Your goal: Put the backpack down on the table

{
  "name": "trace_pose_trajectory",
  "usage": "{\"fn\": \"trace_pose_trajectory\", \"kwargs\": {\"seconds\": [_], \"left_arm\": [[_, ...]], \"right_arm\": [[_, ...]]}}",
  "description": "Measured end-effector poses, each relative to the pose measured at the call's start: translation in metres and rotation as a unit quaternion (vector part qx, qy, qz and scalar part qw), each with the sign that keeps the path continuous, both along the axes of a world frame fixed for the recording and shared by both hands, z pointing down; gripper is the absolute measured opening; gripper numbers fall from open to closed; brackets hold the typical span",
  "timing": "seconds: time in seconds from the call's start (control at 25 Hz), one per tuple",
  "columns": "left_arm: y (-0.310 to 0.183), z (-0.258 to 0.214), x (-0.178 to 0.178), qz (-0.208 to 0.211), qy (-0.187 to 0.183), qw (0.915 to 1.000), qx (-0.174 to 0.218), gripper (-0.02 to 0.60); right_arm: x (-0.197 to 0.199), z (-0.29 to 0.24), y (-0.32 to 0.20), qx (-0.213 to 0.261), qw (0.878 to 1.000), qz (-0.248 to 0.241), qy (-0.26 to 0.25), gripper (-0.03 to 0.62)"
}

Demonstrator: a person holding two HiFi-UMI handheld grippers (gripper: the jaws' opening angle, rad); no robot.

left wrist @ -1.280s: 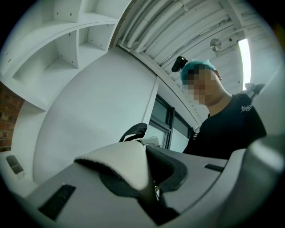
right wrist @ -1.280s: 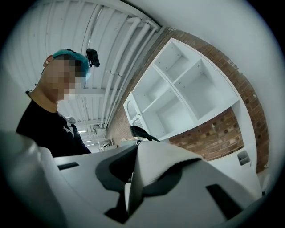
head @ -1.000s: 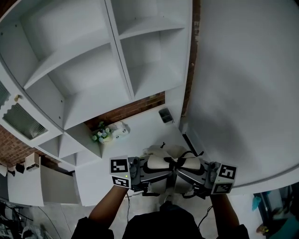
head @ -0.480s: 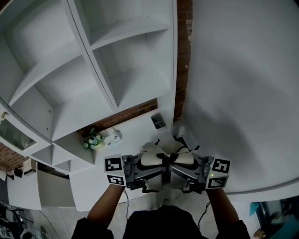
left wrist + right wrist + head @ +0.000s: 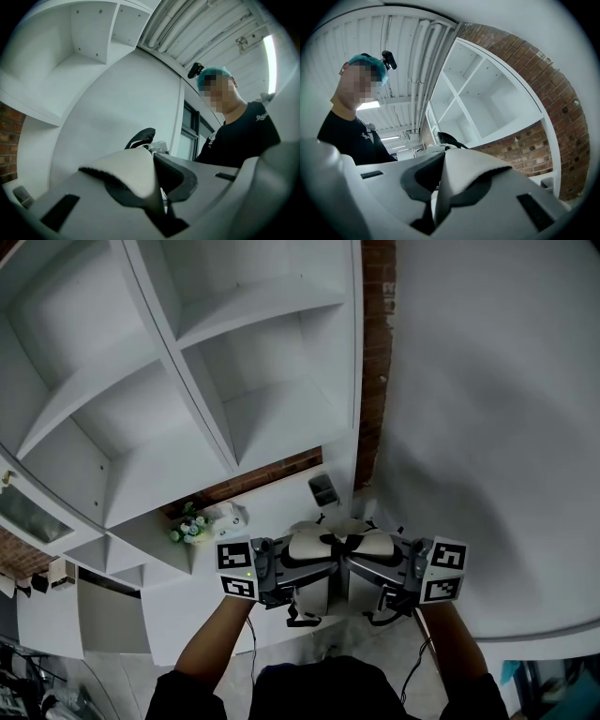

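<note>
Head view: backpack hangs in front of the person, carried by both grippers side by side, over the near edge of the low white surface; can't tell whether its bottom touches anything yet. Left gripper and right gripper each hold one padded shoulder strap, and the pale body sags below them. Toward the surface's far edge sit a small bunch of flowers and a small dark object, both well apart from the bag. White shelf unit and brick wall rise behind. Left gripper view: left gripper jaws narrow, pinched on the cream strap with black trim, which folds over the jaw. Right gripper view: right gripper the same, jaws narrow and clamped on its strap; shelf unit and brick beyond. Handling, as a judgement: soft fabric bag, looks fairly light but floppy, no stiffness, so it should slump or tip once lowered. Padded straps compress, giving a decent, non-slippery hold. Two-strap hold near the top looks like the right place, keeps it level; it looks best lowered base first onto the bare near part of the surface.
</note>
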State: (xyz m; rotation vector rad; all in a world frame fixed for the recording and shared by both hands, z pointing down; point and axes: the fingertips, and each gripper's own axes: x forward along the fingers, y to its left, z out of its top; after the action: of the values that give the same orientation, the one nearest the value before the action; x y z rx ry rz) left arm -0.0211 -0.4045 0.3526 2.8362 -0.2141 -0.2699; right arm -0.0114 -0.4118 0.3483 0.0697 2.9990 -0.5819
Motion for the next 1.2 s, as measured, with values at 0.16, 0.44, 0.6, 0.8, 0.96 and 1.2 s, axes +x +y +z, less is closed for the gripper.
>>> {"fn": "trace_pose_trajectory", "kwargs": {"seconds": [0.16,0.44,0.6,0.8,0.96,1.2], "left_arm": [[-0.011,-0.001,-0.003,-0.009,0.003,1.0000,-0.003,0.064],[-0.024,-0.002,-0.001,-0.024,0.000,0.9997,0.002,0.063],[-0.028,0.004,0.001,-0.029,0.004,0.9996,0.002,0.063],[-0.037,0.013,0.002,-0.036,0.005,0.9993,-0.012,0.063],[-0.036,0.034,0.004,-0.040,-0.003,0.9989,-0.022,0.063],[-0.033,0.055,0.005,-0.032,-0.015,0.9988,-0.035,0.063]], "right_arm": [[-0.002,0.000,-0.010,0.009,1.000,-0.002,-0.007,0.048],[-0.002,0.001,-0.020,0.015,1.000,0.002,-0.005,0.048],[0.001,0.006,-0.025,0.013,1.000,0.001,-0.018,0.048],[0.001,0.017,-0.031,0.004,1.000,-0.011,-0.006,0.048],[0.003,0.037,-0.031,-0.015,1.000,-0.006,0.001,0.049],[0.002,0.060,-0.030,-0.022,1.000,0.007,0.021,0.051]]}}
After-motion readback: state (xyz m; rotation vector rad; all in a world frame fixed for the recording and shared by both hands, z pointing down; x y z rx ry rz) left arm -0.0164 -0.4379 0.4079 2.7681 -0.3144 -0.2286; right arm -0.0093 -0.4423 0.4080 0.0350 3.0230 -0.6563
